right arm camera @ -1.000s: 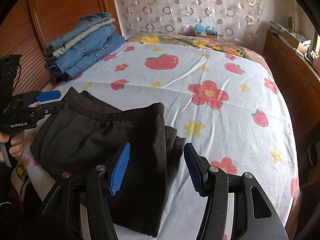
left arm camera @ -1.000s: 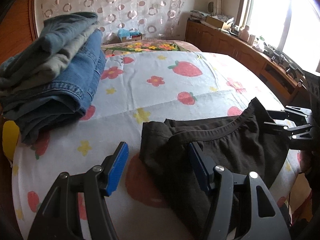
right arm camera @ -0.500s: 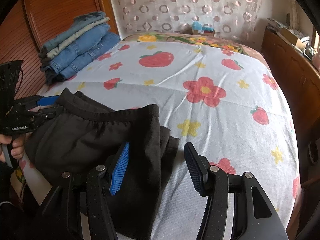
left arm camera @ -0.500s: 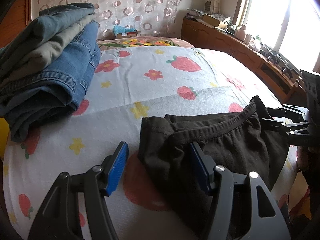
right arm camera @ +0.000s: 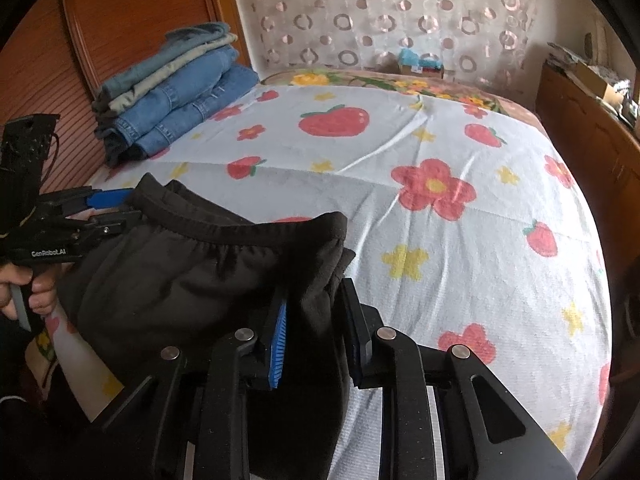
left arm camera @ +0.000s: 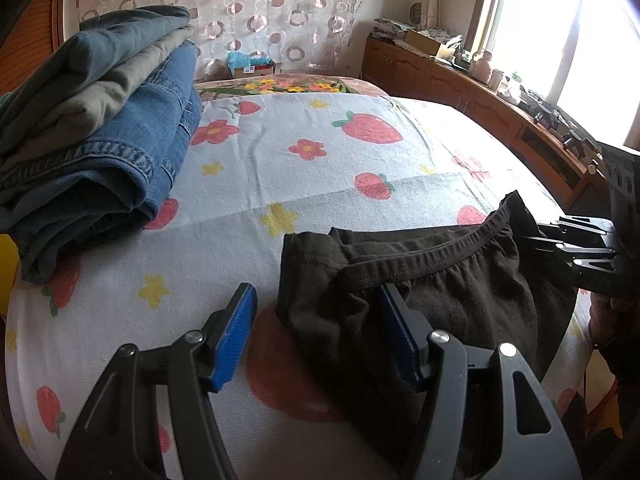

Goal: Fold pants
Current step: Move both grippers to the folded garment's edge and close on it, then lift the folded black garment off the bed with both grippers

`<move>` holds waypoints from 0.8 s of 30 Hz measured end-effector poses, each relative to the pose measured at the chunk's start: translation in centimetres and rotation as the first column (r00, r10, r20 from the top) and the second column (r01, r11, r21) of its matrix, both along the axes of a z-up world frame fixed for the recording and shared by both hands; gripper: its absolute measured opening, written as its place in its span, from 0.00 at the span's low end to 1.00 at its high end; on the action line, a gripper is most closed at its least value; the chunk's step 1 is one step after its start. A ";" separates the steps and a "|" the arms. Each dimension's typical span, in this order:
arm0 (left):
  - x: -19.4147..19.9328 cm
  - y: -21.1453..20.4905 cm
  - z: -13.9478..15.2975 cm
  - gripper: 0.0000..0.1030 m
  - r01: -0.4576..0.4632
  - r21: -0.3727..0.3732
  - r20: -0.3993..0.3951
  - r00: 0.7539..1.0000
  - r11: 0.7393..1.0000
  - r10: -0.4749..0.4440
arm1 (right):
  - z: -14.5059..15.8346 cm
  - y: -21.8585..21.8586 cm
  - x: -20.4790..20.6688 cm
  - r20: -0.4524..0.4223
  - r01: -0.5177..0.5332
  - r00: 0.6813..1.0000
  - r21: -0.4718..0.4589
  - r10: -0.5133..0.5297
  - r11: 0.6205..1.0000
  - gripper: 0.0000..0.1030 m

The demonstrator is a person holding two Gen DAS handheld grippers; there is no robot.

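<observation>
right tool closes on the black pants

a bed (right arm camera: 460, 240) under a strawberry-and-flower sheet carries everything. a stack of folded jeans (left arm camera: 100, 120) sits at its far left edge, well apart from the work. the black pants (left arm camera: 460, 292) lie folded at the near edge, waistband facing the middle of the bed.

the right tool (right arm camera: 316, 328) sits at the right-hand end of the pants, its jaws drawn in on a bunched fold of the fabric, blue pads pressing it from both sides. a second ago those jaws stood wide around that edge; they have just been closing with the cloth between them.

the left tool (left arm camera: 316, 332) stands open at the other end, one pad over bare sheet, the other over the cloth, the corner of the pants between them, ungripped, as before.
</observation>
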State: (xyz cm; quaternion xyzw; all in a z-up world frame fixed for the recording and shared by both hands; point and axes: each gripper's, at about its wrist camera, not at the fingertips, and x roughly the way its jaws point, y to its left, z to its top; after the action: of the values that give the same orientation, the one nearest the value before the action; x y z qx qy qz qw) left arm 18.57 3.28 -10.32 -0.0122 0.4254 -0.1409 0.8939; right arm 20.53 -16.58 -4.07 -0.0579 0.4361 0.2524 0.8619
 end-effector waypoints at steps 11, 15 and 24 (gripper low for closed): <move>1.0 0.4 0.6 0.60 -0.001 -0.084 -0.043 0.999 0.996 -0.002 | -0.1 -0.2 -0.2 0.014 0.000 1.000 0.011 0.000 1.000 0.21; 0.8 0.5 0.4 0.47 0.005 -0.126 -0.039 0.999 0.992 -0.010 | -0.1 -0.2 -0.2 0.011 -0.001 1.000 0.018 0.001 1.000 0.21; -0.6 -0.6 0.8 0.22 0.056 -0.106 -0.016 0.998 0.993 -0.058 | -0.1 -0.3 -0.2 0.007 0.001 1.000 0.027 -0.001 1.000 0.21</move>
State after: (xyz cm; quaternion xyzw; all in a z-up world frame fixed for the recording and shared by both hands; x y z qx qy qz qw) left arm 17.97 2.65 -9.51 -0.0484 0.4261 -0.1884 0.8835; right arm 20.33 -16.85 -4.21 -0.0468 0.4296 0.2577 0.8642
